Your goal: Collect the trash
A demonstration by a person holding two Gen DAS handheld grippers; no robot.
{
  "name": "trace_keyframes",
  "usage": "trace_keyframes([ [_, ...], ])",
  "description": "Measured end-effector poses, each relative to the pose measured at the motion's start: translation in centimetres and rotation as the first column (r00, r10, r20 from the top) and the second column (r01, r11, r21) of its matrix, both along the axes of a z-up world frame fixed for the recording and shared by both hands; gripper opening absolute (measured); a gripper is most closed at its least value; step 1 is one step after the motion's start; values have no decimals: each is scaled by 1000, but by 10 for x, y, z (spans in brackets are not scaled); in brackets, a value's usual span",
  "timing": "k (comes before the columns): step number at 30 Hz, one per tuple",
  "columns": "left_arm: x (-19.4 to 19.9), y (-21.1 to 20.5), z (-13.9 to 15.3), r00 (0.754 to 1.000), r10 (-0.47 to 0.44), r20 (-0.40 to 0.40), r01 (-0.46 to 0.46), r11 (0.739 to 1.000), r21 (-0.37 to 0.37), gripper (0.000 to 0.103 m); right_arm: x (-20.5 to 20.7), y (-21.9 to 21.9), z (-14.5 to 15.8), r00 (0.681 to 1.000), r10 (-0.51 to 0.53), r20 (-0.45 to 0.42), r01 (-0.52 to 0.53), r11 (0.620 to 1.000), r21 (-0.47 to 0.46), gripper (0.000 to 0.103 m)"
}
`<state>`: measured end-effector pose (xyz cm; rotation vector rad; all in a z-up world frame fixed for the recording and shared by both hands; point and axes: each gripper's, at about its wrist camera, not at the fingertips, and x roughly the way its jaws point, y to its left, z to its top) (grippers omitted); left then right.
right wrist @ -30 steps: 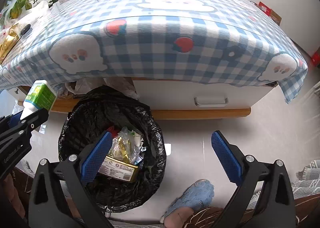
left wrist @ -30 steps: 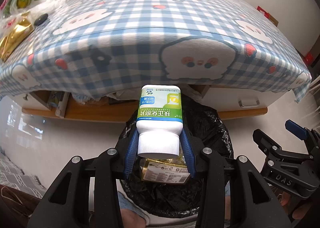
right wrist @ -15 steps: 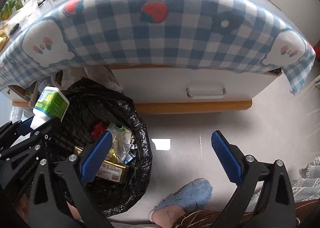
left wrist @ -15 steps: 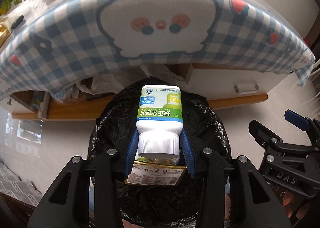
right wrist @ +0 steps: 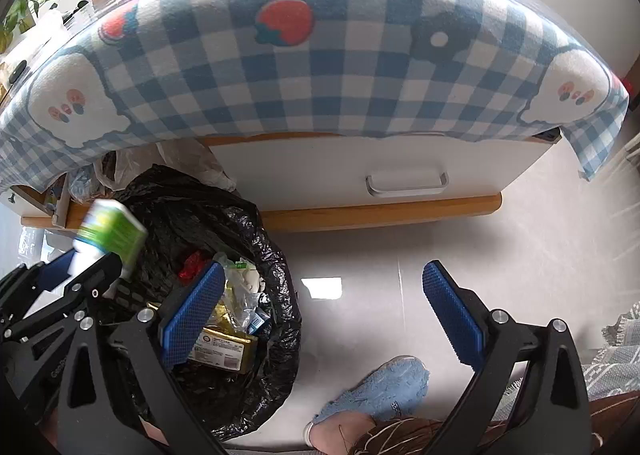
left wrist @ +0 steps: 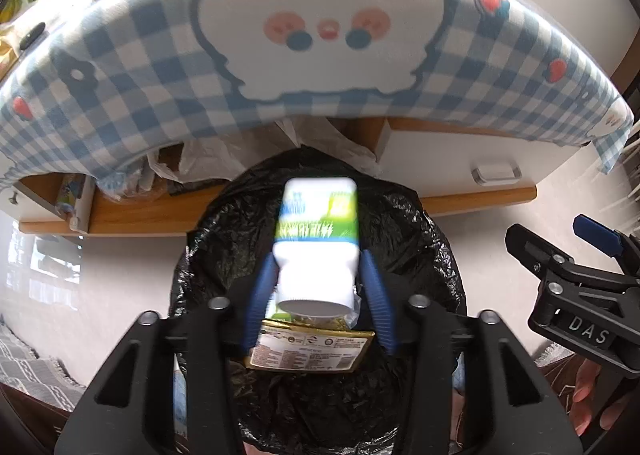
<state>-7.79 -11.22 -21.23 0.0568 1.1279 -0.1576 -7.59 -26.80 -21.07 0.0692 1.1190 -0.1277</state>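
Observation:
A white bottle with a green label (left wrist: 316, 243) sits blurred between the blue pads of my left gripper (left wrist: 318, 291), directly over the black-lined trash bin (left wrist: 432, 263). The pads stand slightly apart from the bottle's cap end, so it looks loose. It also shows in the right wrist view (right wrist: 110, 233) over the bin (right wrist: 276, 335). A gold packet (left wrist: 310, 347) and other wrappers lie in the bin. My right gripper (right wrist: 320, 315) is wide open and empty, above the floor to the right of the bin.
The table with the blue checked cloth (left wrist: 140, 67) overhangs behind the bin. A white drawer with a handle (right wrist: 406, 183) lies under it. A foot in a blue slipper (right wrist: 376, 391) stands on the floor near my right gripper. Plastic bags (left wrist: 208, 159) sit behind the bin.
My left gripper has dropped lower over the bin and its pads have spread. The bottle has become blurred and has slipped forward between them. My right gripper has lowered a little, still open.

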Motion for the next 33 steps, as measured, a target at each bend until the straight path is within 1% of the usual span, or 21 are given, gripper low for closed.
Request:
trace_keyframes([
  [1, -1, 2, 3, 1000, 6, 7, -6, 1000, 2, 60, 0, 1, 2, 1000, 2, 4, -2, 1000, 1, 95],
  [3, -3, 8, 9, 1000, 13, 19, -13, 1000, -2, 64, -1, 5, 6, 1000, 9, 16, -9, 1000, 0, 95],
  [5, -7, 14, 17, 1000, 14, 27, -14, 1000, 3, 71, -2, 10, 12, 999, 20, 31, -20, 1000, -1, 95],
  [7, -12, 23, 27, 999, 24, 45, -24, 1000, 8, 81, -4, 17, 20, 998, 37, 46, -37, 999, -7, 95],
  [8, -15, 27, 34, 998, 29, 54, -29, 1000, 10, 82, -6, 20, 25, 998, 44, 55, -44, 999, -11, 95],
  [10, -20, 37, 48, 997, 33, 74, -34, 999, 8, 89, -11, 27, 38, 995, 61, 80, -60, 998, -21, 95],
  [14, -35, 61, 87, 989, 48, 141, -48, 999, -6, 97, -26, 39, 76, 987, 81, 139, -78, 997, -29, 95],
  [19, -65, 86, 131, 973, 103, 205, -96, 994, -47, 97, -56, 45, 120, 978, 55, 203, -57, 998, 1, 95],
  [22, -83, 89, 149, 969, 97, 228, -92, 995, -35, 97, -77, 49, 143, 971, 31, 236, -30, 1000, -10, 95],
  [24, -95, 91, 161, 966, 95, 242, -85, 995, -52, 97, -93, 52, 156, 966, 32, 256, -34, 999, 5, 95],
  [26, -106, 92, 171, 961, 83, 263, -71, 996, -55, 97, -106, 54, 167, 961, 32, 275, -33, 999, 2, 95],
  [28, -116, 91, 177, 957, 66, 282, -56, 998, -41, 97, -118, 57, 173, 956, 35, 293, -31, 999, -17, 95],
  [33, -127, 92, 184, 955, 46, 292, -30, 998, -59, 97, -133, 66, 181, 949, 54, 312, -42, 998, -45, 95],
])
